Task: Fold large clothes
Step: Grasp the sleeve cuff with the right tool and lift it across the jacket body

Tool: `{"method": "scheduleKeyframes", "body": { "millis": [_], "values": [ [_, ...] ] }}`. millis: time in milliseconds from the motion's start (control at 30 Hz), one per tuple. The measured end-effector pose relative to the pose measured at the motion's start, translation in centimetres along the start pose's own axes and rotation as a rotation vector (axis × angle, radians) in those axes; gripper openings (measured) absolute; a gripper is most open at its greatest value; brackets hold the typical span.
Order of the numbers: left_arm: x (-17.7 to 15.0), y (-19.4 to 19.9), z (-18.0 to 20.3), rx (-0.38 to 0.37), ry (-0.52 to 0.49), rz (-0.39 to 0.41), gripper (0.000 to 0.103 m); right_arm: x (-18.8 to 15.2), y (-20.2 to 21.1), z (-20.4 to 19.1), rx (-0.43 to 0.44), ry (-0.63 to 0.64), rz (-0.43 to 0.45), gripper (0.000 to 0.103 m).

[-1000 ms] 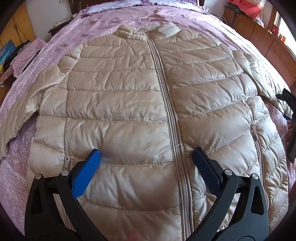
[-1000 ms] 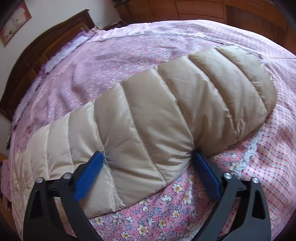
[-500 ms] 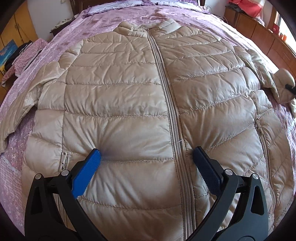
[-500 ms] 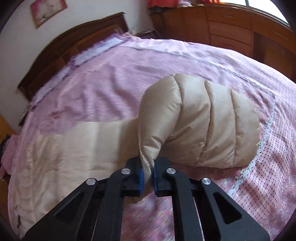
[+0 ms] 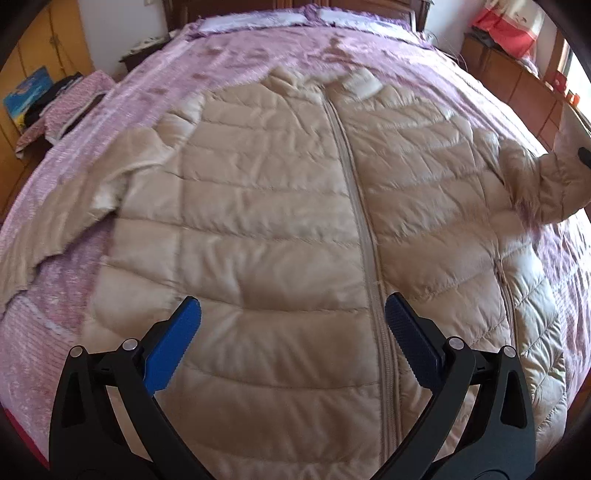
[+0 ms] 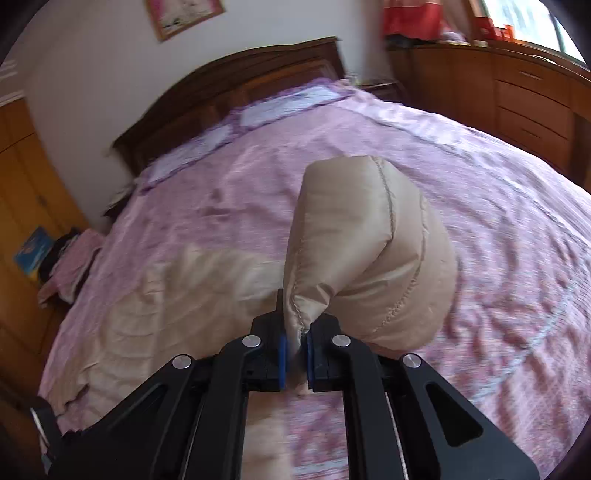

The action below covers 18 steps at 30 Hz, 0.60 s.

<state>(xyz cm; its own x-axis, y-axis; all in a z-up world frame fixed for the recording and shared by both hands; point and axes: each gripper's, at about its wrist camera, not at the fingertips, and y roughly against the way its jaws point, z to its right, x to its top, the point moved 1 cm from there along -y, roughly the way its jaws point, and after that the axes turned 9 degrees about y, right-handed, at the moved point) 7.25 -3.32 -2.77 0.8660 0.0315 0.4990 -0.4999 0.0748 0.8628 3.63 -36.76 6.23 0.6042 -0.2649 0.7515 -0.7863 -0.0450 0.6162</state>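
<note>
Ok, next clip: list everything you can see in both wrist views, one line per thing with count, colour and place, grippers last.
puffer jacket: 1, beige, zipped, spread front-up on the bed
jacket sleeve: 1, beige, lifted off the bed at the jacket's right side, end pinched in the right gripper
bedspread: 1, pink and lilac floral, covering the bed
headboard: 1, dark wood, far end of the bed
framed picture: 1, pink with a wooden frame, on the wall above the headboard
drawer cabinet: 1, brown wood, beside the bed under the window
pile of clothes: 1, pink and dark, off the bed's left edge
left gripper: 1, black with blue pads, open above the jacket's lower front
right gripper: 1, black with blue pads, shut on the sleeve
</note>
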Motion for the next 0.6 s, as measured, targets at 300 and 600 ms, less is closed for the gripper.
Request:
{"method": "scheduleKeyframes", "body": {
  "millis": [300,600],
  "values": [
    [1.5,3.8,-4.0,0.061,0.05,0.108,0.099,0.5,-3.0,-9.8,0.214,0.11,-0.056,0.009],
    [1.5,4.5,-6.6,0.091,0.094,0.126,0.099,-3.7,-10.7,-17.1,0.204,0.222,-0.228,0.009]
  ]
}}
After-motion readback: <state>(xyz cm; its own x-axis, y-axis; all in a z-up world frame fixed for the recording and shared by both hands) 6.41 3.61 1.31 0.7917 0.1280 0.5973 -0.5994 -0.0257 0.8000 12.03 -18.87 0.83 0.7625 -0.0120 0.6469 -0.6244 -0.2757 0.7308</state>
